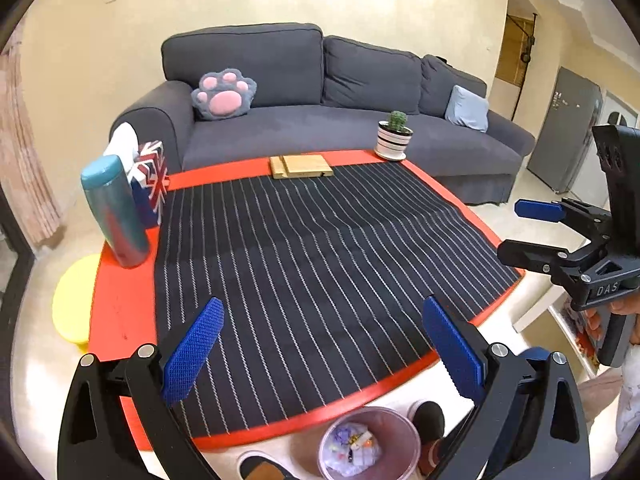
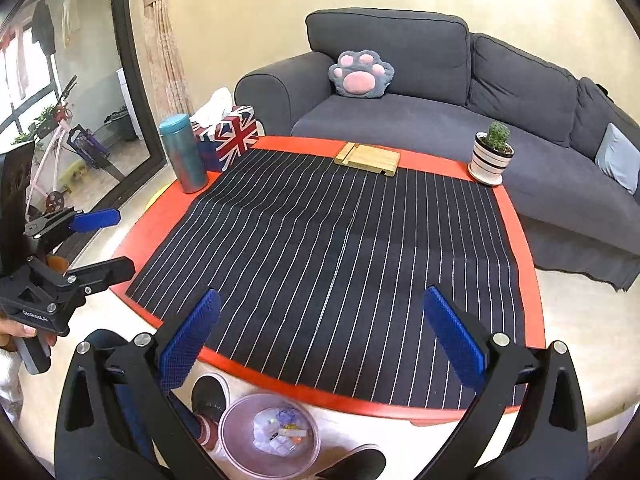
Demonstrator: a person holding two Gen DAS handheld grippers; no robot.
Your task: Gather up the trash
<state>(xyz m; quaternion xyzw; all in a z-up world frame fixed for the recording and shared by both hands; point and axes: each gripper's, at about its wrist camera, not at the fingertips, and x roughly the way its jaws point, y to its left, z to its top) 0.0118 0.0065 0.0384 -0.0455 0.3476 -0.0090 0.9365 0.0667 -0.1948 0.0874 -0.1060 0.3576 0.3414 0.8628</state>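
A pink translucent trash bin (image 1: 370, 446) stands on the floor at the table's near edge, with crumpled wrappers and small scraps inside; it also shows in the right wrist view (image 2: 269, 434). My left gripper (image 1: 324, 354) is open and empty, held above the near edge of the table. My right gripper (image 2: 320, 350) is open and empty, also above the near edge. Each gripper shows in the other's view, the right gripper (image 1: 520, 232) at the right edge and the left gripper (image 2: 110, 240) at the left edge. No loose trash shows on the striped cloth (image 1: 312, 272).
A red table (image 2: 528, 272) carries a teal bottle (image 2: 184, 154), a Union Jack tissue box (image 2: 228, 138), a wooden stand (image 2: 368, 159) and a potted cactus (image 2: 491, 152). A grey sofa (image 2: 420, 116) stands behind. A yellow stool (image 1: 74, 300) is at the left. Feet in dark slippers (image 1: 430, 420) flank the bin.
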